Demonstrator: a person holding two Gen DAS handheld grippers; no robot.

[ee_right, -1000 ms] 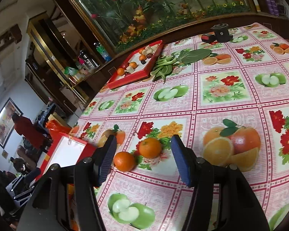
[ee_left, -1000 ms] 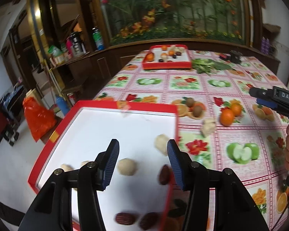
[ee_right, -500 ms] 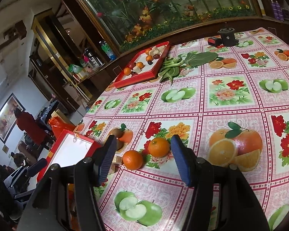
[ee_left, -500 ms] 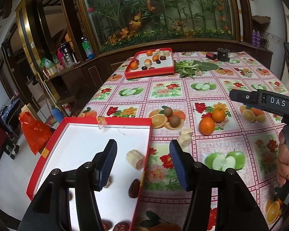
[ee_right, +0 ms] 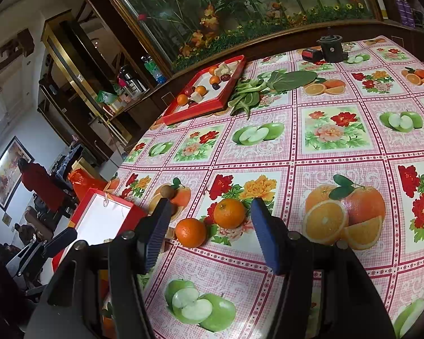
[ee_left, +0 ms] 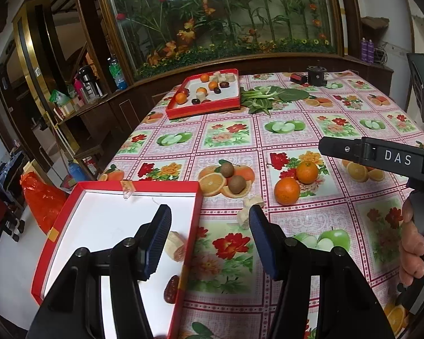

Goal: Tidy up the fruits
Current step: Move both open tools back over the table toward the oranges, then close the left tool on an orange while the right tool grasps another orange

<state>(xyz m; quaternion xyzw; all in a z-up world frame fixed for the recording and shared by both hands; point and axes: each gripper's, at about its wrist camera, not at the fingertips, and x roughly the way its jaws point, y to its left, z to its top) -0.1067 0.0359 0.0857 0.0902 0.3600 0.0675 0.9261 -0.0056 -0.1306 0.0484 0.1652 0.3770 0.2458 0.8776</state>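
Note:
My left gripper (ee_left: 209,220) is open and empty, straddling the right rim of the near red tray (ee_left: 161,185). That tray holds a beige fruit piece (ee_left: 173,243) and a dark date (ee_left: 172,292). On the cloth lie two oranges (ee_left: 287,190), two brown round fruits (ee_left: 237,184) and beige pieces (ee_left: 253,201). My right gripper (ee_right: 210,212) is open and empty, low over the table with the oranges (ee_right: 229,212) just ahead between its fingers. One of its fingers (ee_left: 353,149) shows at the right of the left wrist view.
A far red tray (ee_left: 206,107) with several fruits stands at the back, leafy greens (ee_left: 271,96) beside it. A black round object (ee_right: 330,46) and a small red item (ee_right: 311,53) sit far back. A hand (ee_left: 412,243) holds the right handle. The table's left edge drops to the floor.
My left gripper has risen and shifted right, from over the tray's inside to its right rim. The right gripper has barely moved; the oranges stay between its fingers.

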